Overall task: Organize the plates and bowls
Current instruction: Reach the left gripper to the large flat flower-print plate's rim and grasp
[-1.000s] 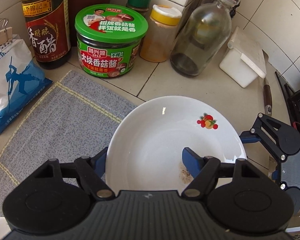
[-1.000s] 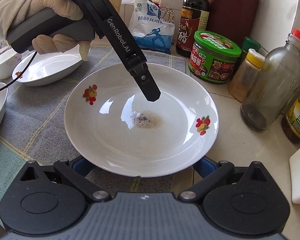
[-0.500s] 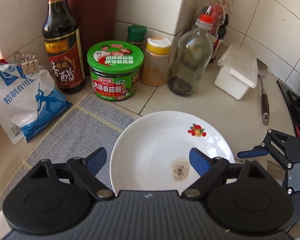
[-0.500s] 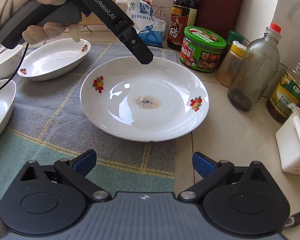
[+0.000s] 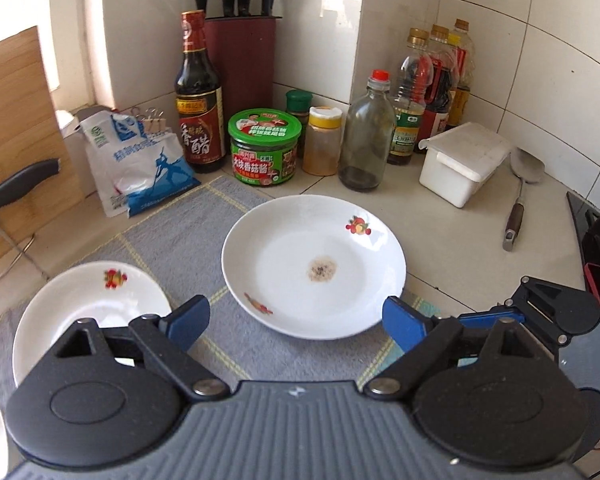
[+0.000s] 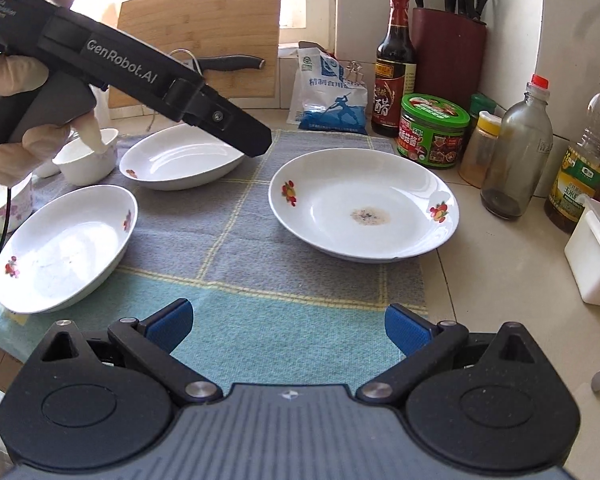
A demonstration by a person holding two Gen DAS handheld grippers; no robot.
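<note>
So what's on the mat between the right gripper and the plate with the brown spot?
Nothing: in the right wrist view, only bare checked mat lies between the open right gripper and the spotted plate.

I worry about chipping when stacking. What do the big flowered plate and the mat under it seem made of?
Big plate: probably glazed ceramic or porcelain, going by its glossy white surface with window glare and printed fruit motifs. Mat: woven fabric, matte, with a visible weave and yellow stripes.
</note>
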